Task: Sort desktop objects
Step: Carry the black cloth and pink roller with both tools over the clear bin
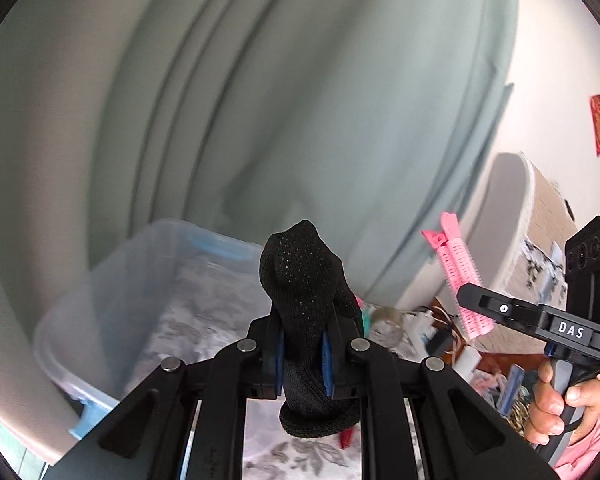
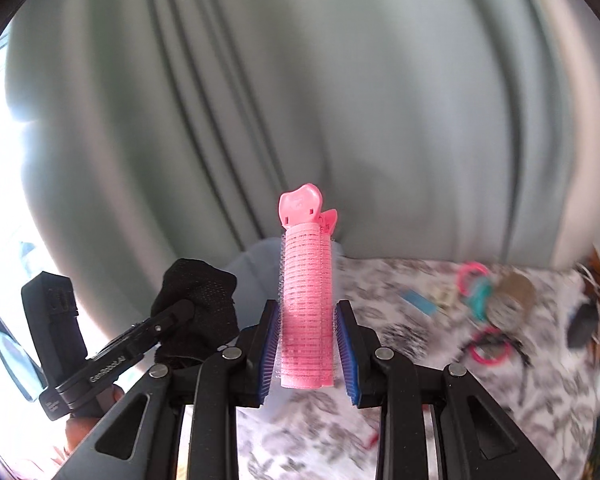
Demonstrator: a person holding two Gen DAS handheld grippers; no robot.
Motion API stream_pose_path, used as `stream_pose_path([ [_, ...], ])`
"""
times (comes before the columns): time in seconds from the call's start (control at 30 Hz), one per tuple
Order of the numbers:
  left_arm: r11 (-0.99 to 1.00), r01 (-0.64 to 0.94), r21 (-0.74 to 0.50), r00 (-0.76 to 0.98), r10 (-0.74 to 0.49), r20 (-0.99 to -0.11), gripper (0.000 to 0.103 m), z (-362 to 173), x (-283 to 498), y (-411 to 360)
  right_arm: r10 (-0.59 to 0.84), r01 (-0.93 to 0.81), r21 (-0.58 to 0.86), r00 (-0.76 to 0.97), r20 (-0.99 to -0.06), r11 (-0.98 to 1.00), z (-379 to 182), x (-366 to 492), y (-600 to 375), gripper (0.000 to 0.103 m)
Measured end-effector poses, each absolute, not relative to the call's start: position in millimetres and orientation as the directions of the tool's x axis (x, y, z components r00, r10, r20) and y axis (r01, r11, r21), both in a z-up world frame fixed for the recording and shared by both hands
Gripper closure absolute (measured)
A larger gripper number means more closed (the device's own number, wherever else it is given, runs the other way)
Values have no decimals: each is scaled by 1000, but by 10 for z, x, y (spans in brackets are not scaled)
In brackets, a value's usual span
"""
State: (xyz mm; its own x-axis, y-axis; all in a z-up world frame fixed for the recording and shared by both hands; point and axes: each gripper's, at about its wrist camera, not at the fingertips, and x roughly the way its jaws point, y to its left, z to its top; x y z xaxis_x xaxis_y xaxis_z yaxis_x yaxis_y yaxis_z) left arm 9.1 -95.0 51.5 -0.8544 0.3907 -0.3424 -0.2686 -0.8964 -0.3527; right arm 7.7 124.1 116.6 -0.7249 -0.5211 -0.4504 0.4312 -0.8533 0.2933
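Observation:
My left gripper (image 1: 303,354) is shut on a black knitted sock (image 1: 304,292), held upright above the table beside a clear plastic bin (image 1: 112,300). My right gripper (image 2: 307,342) is shut on a pink hair roller clip (image 2: 306,300), held upright in the air. In the left wrist view the roller (image 1: 462,276) and the right gripper (image 1: 512,312) show at the right. In the right wrist view the sock (image 2: 198,300) and the left gripper (image 2: 156,332) show at the left.
A floral tablecloth (image 2: 420,380) covers the table. On it at the right lie pink and teal rings (image 2: 476,280), a tape roll (image 2: 508,300), a blue strip (image 2: 420,300) and a dark object (image 2: 584,324). A grey-green curtain (image 2: 300,100) hangs behind. A chair back (image 1: 500,216) stands at the right.

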Motion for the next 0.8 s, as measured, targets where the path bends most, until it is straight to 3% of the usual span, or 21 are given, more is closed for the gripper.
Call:
stream_pose_path([
  [0.3, -930, -153, -335, -887, 279, -368, 88, 486, 32, -1351, -624, 558, 293, -618, -478, -777, 1128, -236, 394, 73],
  [0.8, -950, -63, -307, -842, 216, -494, 88, 184, -306, -1512, -602, 586, 289, -453, -658, -757, 408, -612, -243, 72],
])
